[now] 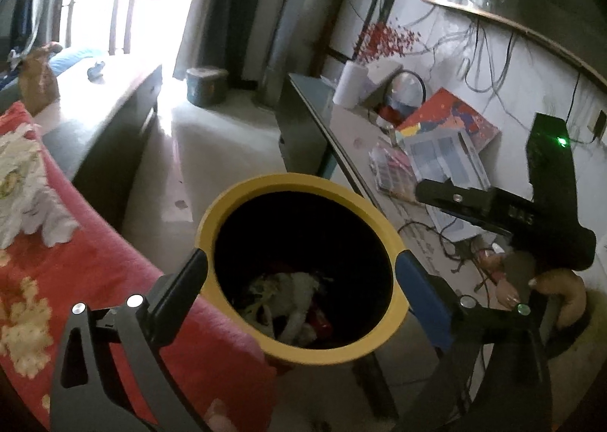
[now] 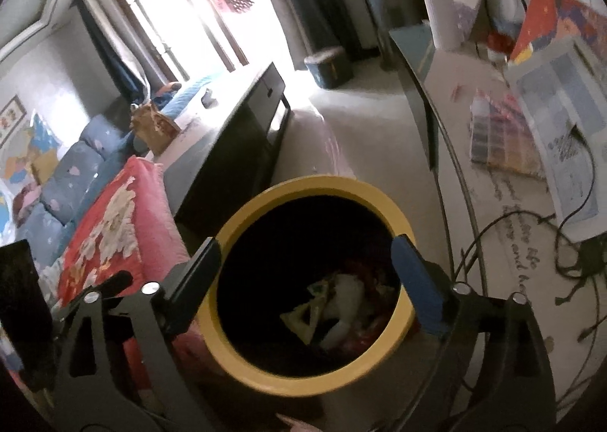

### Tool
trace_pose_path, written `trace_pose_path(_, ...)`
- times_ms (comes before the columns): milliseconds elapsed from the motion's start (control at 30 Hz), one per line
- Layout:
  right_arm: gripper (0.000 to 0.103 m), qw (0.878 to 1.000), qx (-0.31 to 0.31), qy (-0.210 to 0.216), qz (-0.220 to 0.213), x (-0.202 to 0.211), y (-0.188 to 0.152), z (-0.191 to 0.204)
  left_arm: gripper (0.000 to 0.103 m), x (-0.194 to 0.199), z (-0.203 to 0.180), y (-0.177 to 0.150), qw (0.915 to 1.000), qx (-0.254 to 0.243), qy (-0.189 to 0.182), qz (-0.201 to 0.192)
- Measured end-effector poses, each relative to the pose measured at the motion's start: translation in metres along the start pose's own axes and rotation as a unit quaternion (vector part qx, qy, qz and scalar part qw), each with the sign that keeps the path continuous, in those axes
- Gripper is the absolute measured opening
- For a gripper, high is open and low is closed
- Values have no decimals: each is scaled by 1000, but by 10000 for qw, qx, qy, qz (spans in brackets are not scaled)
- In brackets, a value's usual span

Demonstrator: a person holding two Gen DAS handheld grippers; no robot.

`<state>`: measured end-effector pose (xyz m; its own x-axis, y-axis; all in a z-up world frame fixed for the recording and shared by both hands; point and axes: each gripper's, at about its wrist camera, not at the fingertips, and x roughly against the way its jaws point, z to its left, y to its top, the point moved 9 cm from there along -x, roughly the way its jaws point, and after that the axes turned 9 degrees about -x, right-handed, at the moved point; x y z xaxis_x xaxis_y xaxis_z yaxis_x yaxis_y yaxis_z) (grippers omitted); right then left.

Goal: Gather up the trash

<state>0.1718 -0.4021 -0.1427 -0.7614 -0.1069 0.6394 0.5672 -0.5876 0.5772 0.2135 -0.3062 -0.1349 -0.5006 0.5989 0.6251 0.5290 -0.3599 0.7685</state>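
Note:
A round bin with a yellow rim and black inside stands on the floor between a sofa and a glass table. It holds crumpled white, green and red trash. My left gripper is open and empty, its fingers spread over the bin's mouth. In the right wrist view the same bin rim and trash show, with my right gripper open and empty above the opening. The right gripper's black body shows at the right of the left wrist view, held by a hand.
A red floral blanket covers the sofa at left, with crumpled white paper on it. A glass table at right carries papers, cables, a paper roll and a red box. A dark low cabinet stands behind the bin.

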Motion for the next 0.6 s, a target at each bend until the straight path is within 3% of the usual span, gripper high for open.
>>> trace_pose_path(67, 92, 9998, 135, -2, -155, 13, -1, 8, 96, 12, 6, 0, 9999, 56, 137, -74)
trace_pose_path(367, 92, 9978, 477, 163, -429, 47, -24, 56, 96, 85, 42, -2, 9937, 315, 965, -481)
trace_pose_path(467, 92, 9969, 573, 119, -532, 54, -34, 71, 96, 109, 53, -5, 9894, 430, 1237, -628)
trace_pose_path(600, 92, 9918, 816, -74, -980, 66, -45, 89, 96, 143, 68, -18, 9820, 523, 1647, -765)
